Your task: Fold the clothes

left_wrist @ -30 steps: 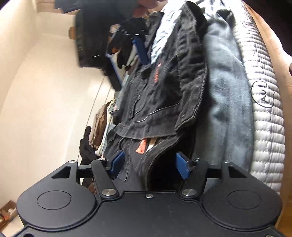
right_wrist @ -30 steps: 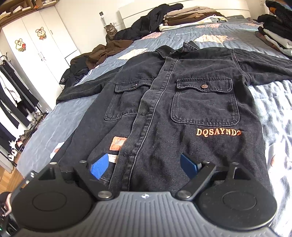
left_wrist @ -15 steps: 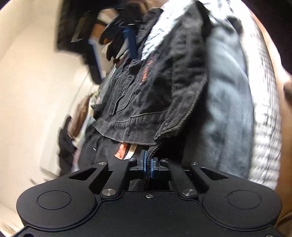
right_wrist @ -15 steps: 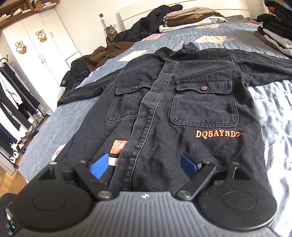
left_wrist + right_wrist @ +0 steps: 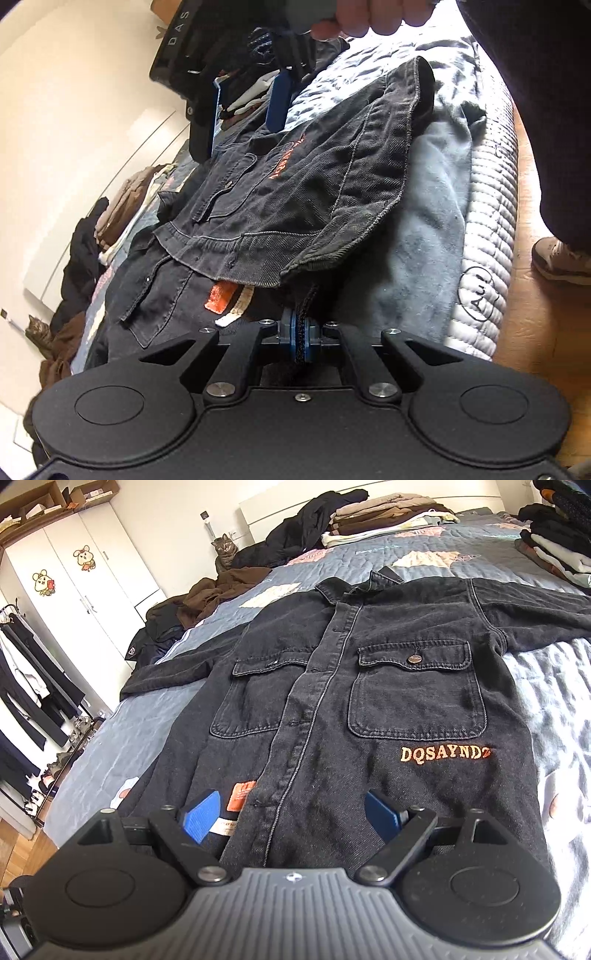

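A black denim jacket (image 5: 354,709) lies face up on the bed (image 5: 155,716), collar toward the headboard and hem toward the person, its long axis running straight away from the right claw (image 5: 295,816). That claw hangs over the hem, jaws spread wide to either side of the button placket, with the orange patch (image 5: 242,795) just inside its left pad; the pads press on nothing.

The left claw (image 5: 298,339) is clamped shut on the dark hem edge at the jacket's own left side, near the edge of the mattress (image 5: 491,206). From the left wrist view the cloth rises from the pinch into a ridge, and the right claw (image 5: 247,107) shows beyond it, farther along the hem.

The fold looks set to turn on that hem line: the left claw has its corner, while the right claw is poised directly above the middle of the hem and is the nearer to the opposite corner.

A second earlier the left jaws stood apart around the hem; they have just been closing, with the hem between them, and the pinched edge now stands a little higher. The right claw has not shifted.
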Available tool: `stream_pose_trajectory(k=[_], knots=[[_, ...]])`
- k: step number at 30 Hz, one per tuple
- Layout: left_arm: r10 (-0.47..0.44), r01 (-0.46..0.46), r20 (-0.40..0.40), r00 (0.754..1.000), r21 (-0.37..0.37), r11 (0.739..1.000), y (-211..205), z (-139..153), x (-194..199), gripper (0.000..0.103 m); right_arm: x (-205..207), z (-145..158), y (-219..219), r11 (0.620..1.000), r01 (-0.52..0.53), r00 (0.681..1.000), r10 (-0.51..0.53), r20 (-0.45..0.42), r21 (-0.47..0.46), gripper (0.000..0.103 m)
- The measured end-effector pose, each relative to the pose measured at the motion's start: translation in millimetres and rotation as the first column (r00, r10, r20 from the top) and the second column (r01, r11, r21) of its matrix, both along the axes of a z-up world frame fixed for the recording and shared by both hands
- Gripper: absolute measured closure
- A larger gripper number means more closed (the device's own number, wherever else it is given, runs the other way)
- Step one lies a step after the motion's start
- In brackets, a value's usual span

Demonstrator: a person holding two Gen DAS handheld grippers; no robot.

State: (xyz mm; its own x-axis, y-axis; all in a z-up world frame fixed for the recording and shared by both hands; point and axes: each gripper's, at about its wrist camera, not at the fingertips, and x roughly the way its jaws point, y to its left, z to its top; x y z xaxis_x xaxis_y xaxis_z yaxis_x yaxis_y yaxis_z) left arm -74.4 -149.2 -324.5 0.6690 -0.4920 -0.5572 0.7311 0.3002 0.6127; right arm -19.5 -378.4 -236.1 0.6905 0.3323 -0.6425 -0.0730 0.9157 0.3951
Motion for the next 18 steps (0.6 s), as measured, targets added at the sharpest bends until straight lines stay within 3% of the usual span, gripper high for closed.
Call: stream_pose_trajectory(k=[5,7,8,9,11,12,15,18], knots=[[0.015,-0.019,0.058,0.998,0.066,0.998,-6,-1,-15,0.095,0,0,1,1.000,-0.002,1.000,0.002,-0.001,0.000,0.018],[0.027,-0.027,-0.004,1.000,0.051,0.998,-2,11,-18,0.090,-1,1,0,1.000,-0.002,1.000,0.002,0.003,0.005,0.018],[0.032,-0.030,-0.044,0.999,0.034,0.999,1,17,-19,0.077,-1,2,0,1.000,0.000,1.000,0.000,0.004,0.008,0.018],[0.039,-0.038,-0.079,0.996,0.008,0.999,5,25,-20,0.054,-1,2,-1,1.000,0.002,1.000,-0.002,0.007,0.011,0.018],[0.065,-0.072,-0.107,0.992,-0.065,0.995,17,44,-23,0.025,-1,3,-3,1.000,0.008,1.000,-0.008,0.012,0.012,0.018],[0.071,-0.083,-0.107,0.992,-0.115,0.990,24,55,-25,0.024,-1,4,-4,1.000,0.015,1.000,-0.015,0.015,0.014,0.018],[0.133,-0.174,-0.177,0.975,-0.245,0.954,38,87,-13,0.024,0,7,-9,0.999,0.039,0.999,-0.040,0.022,0.023,0.018],[0.190,-0.299,-0.306,0.933,-0.366,0.881,44,114,19,0.017,2,12,-14,0.998,0.061,0.997,-0.062,0.034,0.020,0.018]])
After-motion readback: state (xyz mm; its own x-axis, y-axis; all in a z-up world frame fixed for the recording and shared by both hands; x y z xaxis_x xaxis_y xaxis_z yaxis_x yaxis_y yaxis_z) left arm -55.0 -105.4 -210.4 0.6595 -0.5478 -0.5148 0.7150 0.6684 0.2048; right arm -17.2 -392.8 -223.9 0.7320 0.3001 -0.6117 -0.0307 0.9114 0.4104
